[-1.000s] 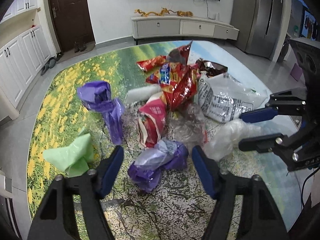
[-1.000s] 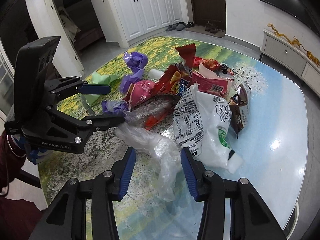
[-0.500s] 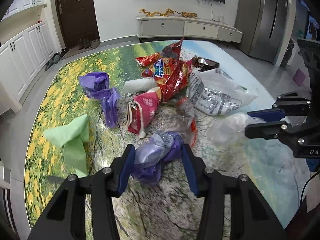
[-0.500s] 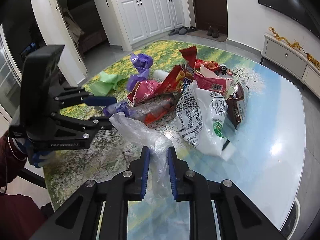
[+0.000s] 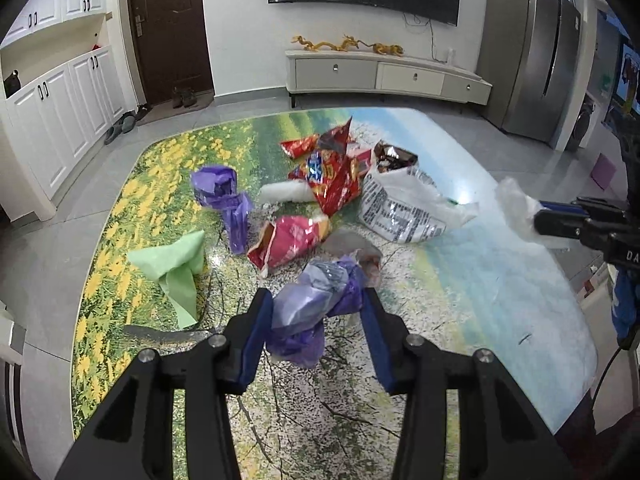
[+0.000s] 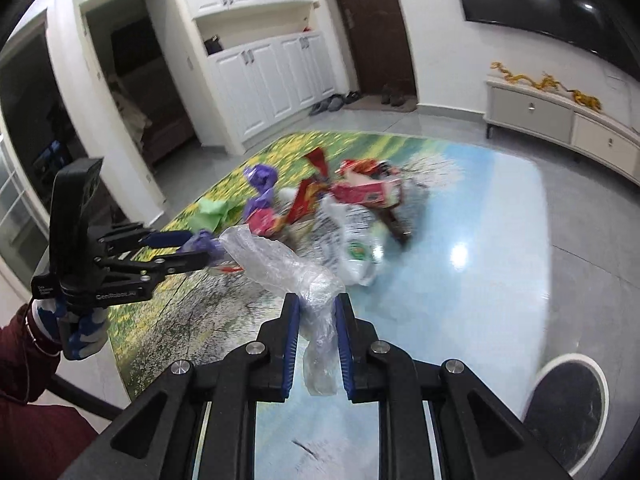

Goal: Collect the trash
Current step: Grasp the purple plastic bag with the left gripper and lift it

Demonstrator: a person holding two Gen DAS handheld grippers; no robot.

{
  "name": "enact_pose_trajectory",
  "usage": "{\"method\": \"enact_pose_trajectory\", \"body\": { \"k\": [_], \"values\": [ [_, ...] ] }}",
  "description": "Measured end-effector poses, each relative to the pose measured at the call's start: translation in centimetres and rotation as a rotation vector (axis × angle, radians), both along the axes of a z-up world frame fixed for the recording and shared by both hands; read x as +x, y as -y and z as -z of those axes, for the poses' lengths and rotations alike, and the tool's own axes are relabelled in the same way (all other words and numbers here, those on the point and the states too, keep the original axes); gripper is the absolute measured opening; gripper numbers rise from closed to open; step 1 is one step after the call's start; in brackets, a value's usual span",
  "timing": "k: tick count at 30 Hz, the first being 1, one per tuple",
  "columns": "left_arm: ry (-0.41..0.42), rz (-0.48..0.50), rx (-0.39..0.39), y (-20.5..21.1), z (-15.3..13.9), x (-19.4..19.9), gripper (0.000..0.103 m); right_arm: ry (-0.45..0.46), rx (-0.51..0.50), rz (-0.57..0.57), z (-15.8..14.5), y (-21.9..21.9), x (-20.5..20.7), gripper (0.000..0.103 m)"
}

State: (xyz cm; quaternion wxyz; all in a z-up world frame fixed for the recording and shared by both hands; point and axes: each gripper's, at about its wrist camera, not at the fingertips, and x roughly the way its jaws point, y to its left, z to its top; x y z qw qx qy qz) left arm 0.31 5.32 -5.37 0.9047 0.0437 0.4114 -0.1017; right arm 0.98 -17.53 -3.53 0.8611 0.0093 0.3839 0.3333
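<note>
My left gripper is shut on a crumpled purple plastic bag and holds it above the table; it also shows in the right wrist view. My right gripper is shut on a clear plastic bag lifted off the table; that bag shows at the right of the left wrist view. On the table lie red snack wrappers, a pink snack bag, a white printed bag, another purple bag and a green bag.
The table has a landscape print, with its edge near me. A round black bin stands on the floor at the lower right of the right wrist view. A TV cabinet and white cupboards line the walls.
Both grippers closed on their bags, the left on the purple one, the right on the clear one, and lifted them up and back from the trash pile.
</note>
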Motion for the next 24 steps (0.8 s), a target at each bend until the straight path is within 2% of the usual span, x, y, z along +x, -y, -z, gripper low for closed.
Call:
{"method": "enact_pose_trajectory", "body": {
  "k": [5,11,17,24],
  "values": [
    [-0.042,-0.022,-0.039,-0.4,0.1,0.4,0.045,0.006,0.027,0.096,-0.3,3.8,-0.2,0.017],
    [-0.102,-0.040,-0.048,-0.6,2.5,-0.1,0.046,0.009,0.038,0.184,-0.2,7.0,-0.8,0.017],
    [-0.142,-0.055,-0.042,-1.5,4.4,-1.2,0.047,0.005,0.045,0.230,-0.3,8.3,-1.1,0.017],
    [-0.153,-0.048,-0.064,-2.6,4.6,-2.3,0.049,0.002,0.058,0.267,-0.3,9.3,-1.3,0.017]
  ]
}}
